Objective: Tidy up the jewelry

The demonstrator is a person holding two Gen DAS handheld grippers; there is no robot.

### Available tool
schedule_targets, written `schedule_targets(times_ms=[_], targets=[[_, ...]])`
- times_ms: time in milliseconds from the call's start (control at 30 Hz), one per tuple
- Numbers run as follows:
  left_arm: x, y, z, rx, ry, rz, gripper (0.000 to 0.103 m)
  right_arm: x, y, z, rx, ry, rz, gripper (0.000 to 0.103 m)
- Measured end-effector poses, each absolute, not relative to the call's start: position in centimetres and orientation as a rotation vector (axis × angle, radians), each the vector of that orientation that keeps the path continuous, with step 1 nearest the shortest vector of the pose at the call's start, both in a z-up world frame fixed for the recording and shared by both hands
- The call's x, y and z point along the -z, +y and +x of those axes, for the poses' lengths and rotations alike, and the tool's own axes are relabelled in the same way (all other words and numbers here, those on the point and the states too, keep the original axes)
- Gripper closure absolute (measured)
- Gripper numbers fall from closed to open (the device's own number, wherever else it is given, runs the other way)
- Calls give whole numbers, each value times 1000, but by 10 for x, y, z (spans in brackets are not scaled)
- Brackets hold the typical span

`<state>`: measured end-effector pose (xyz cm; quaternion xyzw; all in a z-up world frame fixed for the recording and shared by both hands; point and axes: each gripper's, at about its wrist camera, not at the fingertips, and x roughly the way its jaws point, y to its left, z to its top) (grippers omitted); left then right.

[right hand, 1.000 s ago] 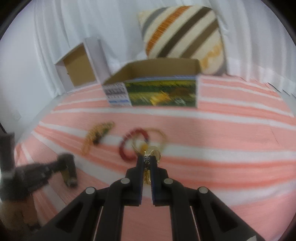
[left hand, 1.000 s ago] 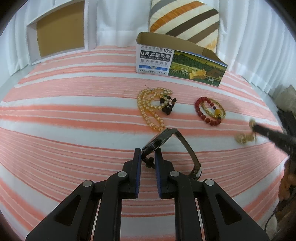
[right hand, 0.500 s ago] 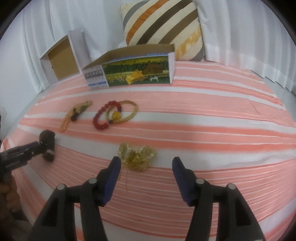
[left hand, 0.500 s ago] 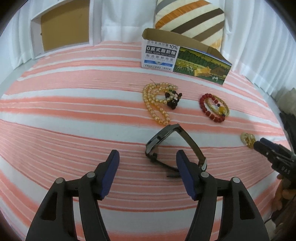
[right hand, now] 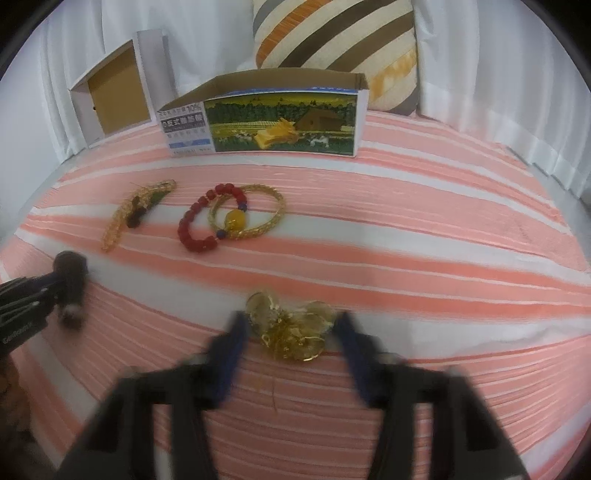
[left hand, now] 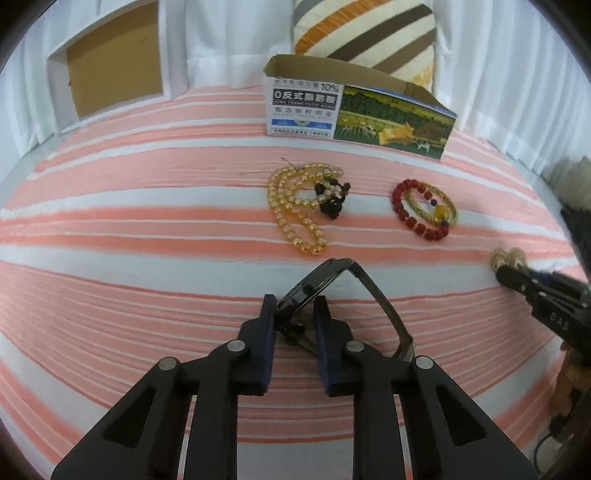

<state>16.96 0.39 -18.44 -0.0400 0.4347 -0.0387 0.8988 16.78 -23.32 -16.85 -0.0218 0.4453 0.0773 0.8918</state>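
In the left wrist view my left gripper [left hand: 294, 310] is closing around the near end of dark sunglasses [left hand: 364, 291] on the striped cloth; a gap still shows at each pad. In the right wrist view my right gripper [right hand: 290, 325], blurred, is open with its fingers either side of a gold jewelry cluster [right hand: 291, 326]. A gold bead necklace with dark beads [left hand: 295, 210] and a red bead bracelet with a gold bangle [left hand: 424, 210] lie beyond; the bracelet and bangle [right hand: 229, 218] also show in the right wrist view.
An open printed carton [left hand: 354, 110] stands at the back, with a striped pillow [left hand: 365, 33] behind it. A white box with a brown inside [left hand: 110, 81] stands at the back left. White curtains surround the bed. The right gripper shows at the left view's right edge [left hand: 546, 295].
My left gripper opened wide, then narrowed around the sunglasses. My right gripper let go of the gold cluster, which now lies on the cloth, and moved forward to straddle it.
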Motion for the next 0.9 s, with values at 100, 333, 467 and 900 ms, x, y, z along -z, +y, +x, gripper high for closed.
schedule_targets(times_ms=[100,333,467,900], targets=[[178,7,166,82,887,-100,90,167,-241,165,-174,924,19,87],[152,6,159,105,830,-107,91,144,-244,150,-188,856,53,87],[133,9,157,114,796,-133,91,127,-246,148,-198,823,64,87],[76,12,180,141,760,-208,91,74,-237,154,-234,716,83,87]])
